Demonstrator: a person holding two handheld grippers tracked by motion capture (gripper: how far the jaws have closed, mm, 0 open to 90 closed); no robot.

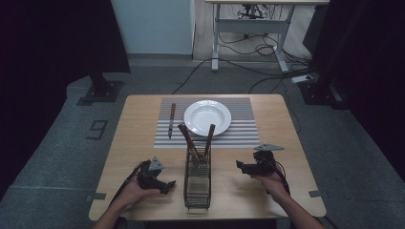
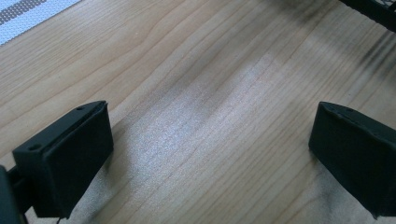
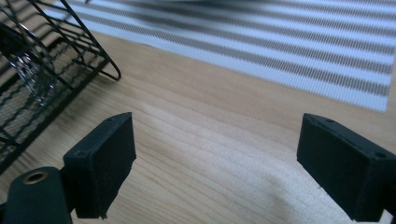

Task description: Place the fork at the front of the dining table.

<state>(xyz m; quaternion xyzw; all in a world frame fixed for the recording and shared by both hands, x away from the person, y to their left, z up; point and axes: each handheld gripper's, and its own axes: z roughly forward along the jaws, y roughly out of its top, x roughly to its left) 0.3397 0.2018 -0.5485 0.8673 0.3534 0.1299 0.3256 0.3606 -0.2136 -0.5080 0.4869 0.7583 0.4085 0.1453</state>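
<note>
Wire caddy (image 1: 197,179), between our left gripper (image 1: 165,185) and right gripper (image 1: 240,165), both jaws apart, empty: light, rigid; we'd pinch its rim.

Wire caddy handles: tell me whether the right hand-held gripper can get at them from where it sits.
Probably yes: the right hand-held gripper is open beside the wire caddy, bare table between, and the wooden handles stick up above the rim.

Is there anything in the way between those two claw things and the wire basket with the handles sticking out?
Nothing visible. The wire basket stands between the left gripper and the right gripper, with bare table on both sides. Both grippers are open and hold nothing. The knife and plate lie farther back on the striped mat.
</note>
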